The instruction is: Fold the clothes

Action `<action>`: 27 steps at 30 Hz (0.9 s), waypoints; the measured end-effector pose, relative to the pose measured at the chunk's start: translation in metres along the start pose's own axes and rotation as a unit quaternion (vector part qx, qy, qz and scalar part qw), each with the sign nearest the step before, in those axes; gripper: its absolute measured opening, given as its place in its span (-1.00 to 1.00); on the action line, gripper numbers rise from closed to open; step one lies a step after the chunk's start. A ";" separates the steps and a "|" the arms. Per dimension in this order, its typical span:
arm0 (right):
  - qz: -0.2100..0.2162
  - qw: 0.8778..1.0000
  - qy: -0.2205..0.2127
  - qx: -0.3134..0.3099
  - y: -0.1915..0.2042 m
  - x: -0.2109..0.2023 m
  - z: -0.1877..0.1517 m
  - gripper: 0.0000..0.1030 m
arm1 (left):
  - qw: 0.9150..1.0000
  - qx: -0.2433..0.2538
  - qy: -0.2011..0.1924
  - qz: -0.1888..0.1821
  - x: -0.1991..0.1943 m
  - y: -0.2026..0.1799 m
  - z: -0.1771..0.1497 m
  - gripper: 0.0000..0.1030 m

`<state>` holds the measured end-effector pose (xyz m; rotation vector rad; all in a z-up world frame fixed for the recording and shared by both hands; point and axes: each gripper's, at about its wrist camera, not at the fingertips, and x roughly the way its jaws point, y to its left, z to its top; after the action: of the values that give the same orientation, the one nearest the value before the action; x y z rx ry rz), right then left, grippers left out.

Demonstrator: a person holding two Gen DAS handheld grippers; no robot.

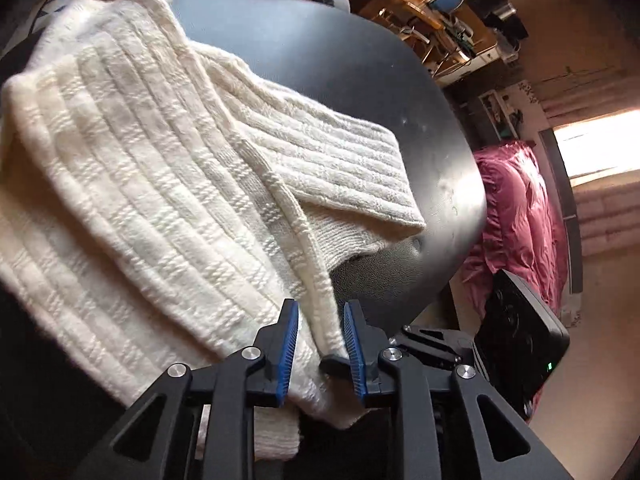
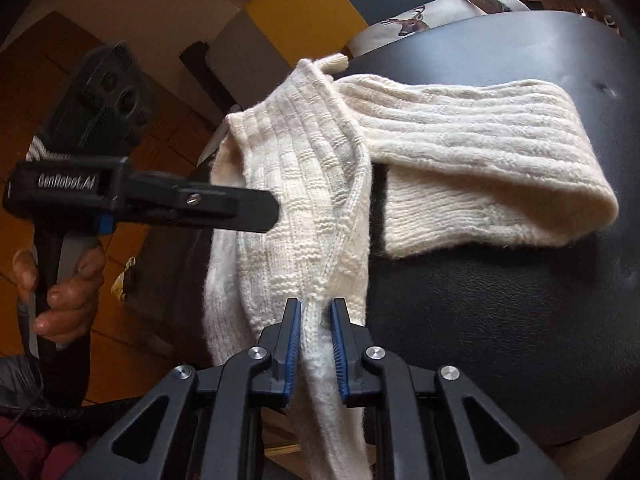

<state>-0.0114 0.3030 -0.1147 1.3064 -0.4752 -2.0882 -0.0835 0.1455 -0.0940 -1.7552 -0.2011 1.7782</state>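
Note:
A cream ribbed knit sweater (image 1: 140, 168) lies over a round black leather surface (image 1: 320, 60). One sleeve (image 1: 340, 168) is folded across toward the right. My left gripper (image 1: 321, 332) is shut on the sweater's near edge, a ridge of knit between the blue pads. In the right wrist view the sweater (image 2: 304, 184) hangs off the black surface (image 2: 500, 320), with its sleeve (image 2: 480, 168) lying flat. My right gripper (image 2: 316, 332) is shut on a thick band of the knit. The left gripper (image 2: 272, 208) comes in side-on at the sweater's left edge, held by a hand (image 2: 60, 292).
Pink bedding (image 1: 520, 220) lies beyond the black surface's right edge, with a cluttered shelf (image 1: 440, 8) further back. The right tool's black housing (image 1: 520, 332) is close by. A deer-print cushion (image 2: 408, 20) and a yellow panel (image 2: 304, 4) sit behind. Wooden floor (image 2: 40, 100) is at left.

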 end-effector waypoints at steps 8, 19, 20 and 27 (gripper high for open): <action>0.013 1.000 0.007 -0.021 0.007 0.002 -0.004 -0.67 | 0.995 -0.010 0.067 0.073 0.046 0.000 0.017 -0.51; 0.077 0.996 -0.028 0.030 -0.013 -0.018 -0.003 -0.50 | 0.996 -0.012 -0.087 -0.022 -0.035 0.034 -0.023 -0.89; 0.085 0.995 -0.040 0.040 -0.017 -0.024 -0.002 -0.43 | 0.993 -0.019 -0.113 -0.033 -0.058 0.044 -0.028 -0.89; 0.034 0.994 -0.045 0.089 -0.037 -0.020 0.003 -0.39 | 0.952 -0.107 -0.287 0.003 -0.215 0.156 -0.094 -0.89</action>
<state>-0.0193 0.3436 -0.1223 1.2781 -0.7504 -2.0931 -0.0614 -0.1201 -0.0016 -1.3226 -0.6481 2.3048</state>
